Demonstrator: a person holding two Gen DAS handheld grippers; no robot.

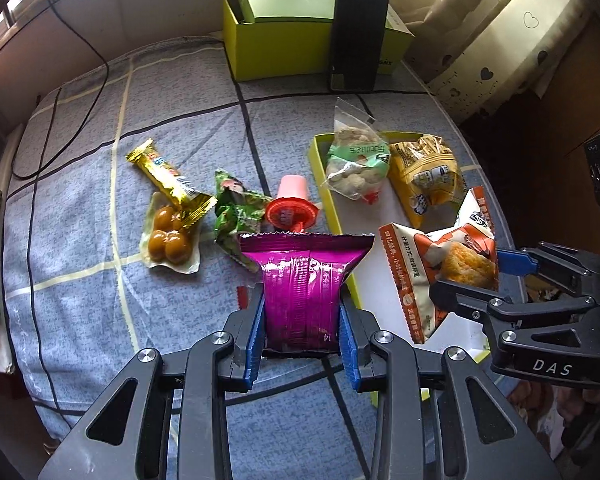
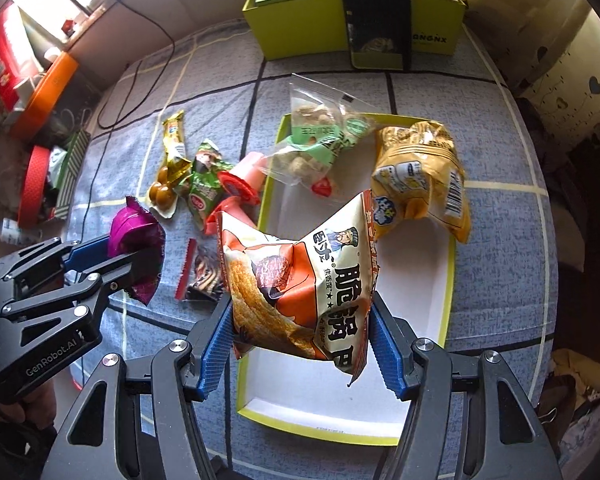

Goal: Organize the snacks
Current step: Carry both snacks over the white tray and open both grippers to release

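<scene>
Left gripper (image 1: 302, 320) clamped on purple packet (image 1: 306, 276), held above the tablecloth (image 1: 80, 240) just outside the tray's (image 2: 450, 280) left edge. Right gripper (image 2: 300, 332) clamped on orange-and-white snack bag (image 2: 300, 280), hanging directly over the tray's bare floor, nearer its front edge.

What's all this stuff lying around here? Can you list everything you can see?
tray: 1, yellow-green rim, white inside, on the cloth
peanut bag: 1, clear and green, in the tray
yellow bag: 1, yellow, in the tray
gold bar: 1, gold wrapper, left of the tray
brown balls pack: 1, clear, under the bar's end
green packet: 1, green, mid-cloth
jelly cup: 1, pink, beside the tray
green box: 1, far end
phone: 1, black, leaning on that box
purple packet: 1, in the left hand-held gripper
orange bag: 1, in the right hand-held gripper
</scene>
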